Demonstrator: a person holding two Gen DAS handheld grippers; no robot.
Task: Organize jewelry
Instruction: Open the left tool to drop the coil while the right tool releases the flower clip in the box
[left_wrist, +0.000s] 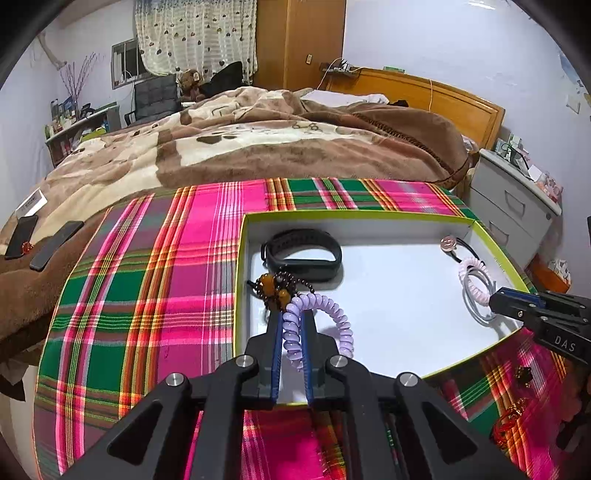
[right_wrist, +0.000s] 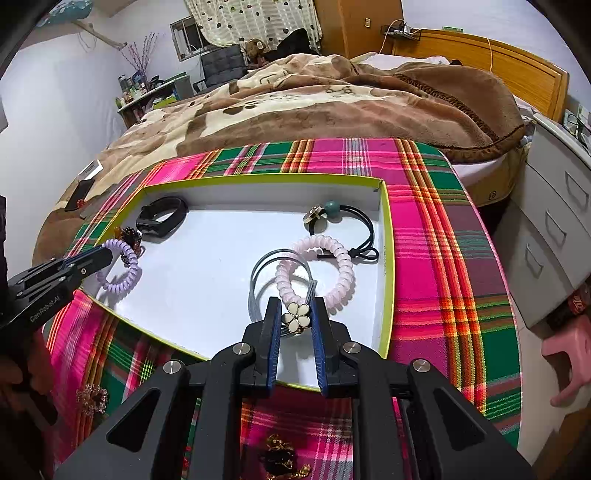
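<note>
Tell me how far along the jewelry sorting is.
Well underway. Already in the tray: black band, bead bracelet, pink coil tie, black elastic. In hand: left gripper holds the purple coil tie; right gripper holds the flower hair tie. Left: brooch and gold chain on the cloth.

Little lettering is legible here. In my left wrist view, at the right edge of the frame, white capitals "DAS" stand on the black plastic body of my right gripper (left_wrist: 496, 303). In my right wrist view, at the left edge, white lettering "GenRobot.AI" runs along the black plastic side of my left gripper (right_wrist: 105, 254). At the far right edge of that same view, a dark bottle with a red label (right_wrist: 576, 301) carries white script that I cannot make out. The small white card (right_wrist: 90, 169) on the brown blanket, left of centre, has print too small to read.
</note>
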